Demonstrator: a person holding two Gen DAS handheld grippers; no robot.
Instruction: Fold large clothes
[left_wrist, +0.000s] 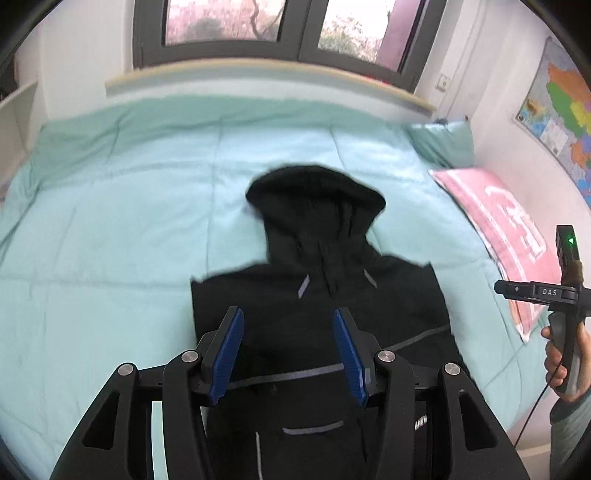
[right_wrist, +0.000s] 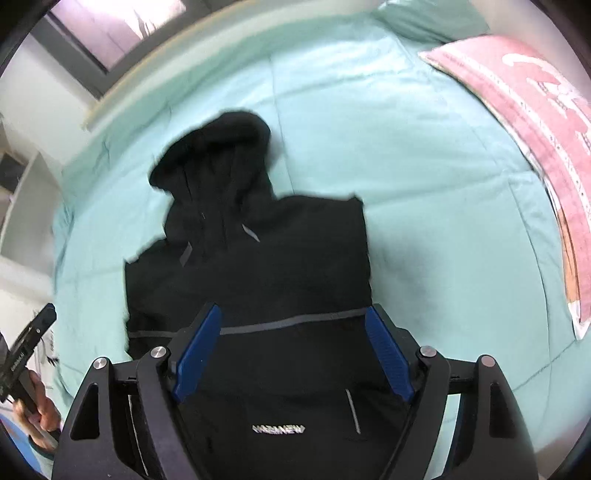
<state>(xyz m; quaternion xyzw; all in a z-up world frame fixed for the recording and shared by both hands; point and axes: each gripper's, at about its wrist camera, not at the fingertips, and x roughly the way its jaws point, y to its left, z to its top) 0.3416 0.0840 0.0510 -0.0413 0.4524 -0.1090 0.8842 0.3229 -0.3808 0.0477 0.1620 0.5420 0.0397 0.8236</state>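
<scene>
Soft daylight from the window (left_wrist: 258, 22) at the far side, bright bed cover (left_wrist: 110, 221), black hoodie (left_wrist: 317, 266) too dark for detail, its edges blurry, faint shadows, round bent view, dark corners.

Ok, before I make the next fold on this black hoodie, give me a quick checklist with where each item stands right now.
1. Left gripper open, holding nothing: ok.
2. Right gripper open, holding nothing: ok.
3. Black hoodie lying on the teal quilt, sleeves already tucked in: ok.
4. Hood smooth and flat: not ok, it looks bunched.
5. Pink pillow apart from the hoodie: ok.
6. Bottom hem straight: cannot tell, it is hidden behind the grippers.
</scene>
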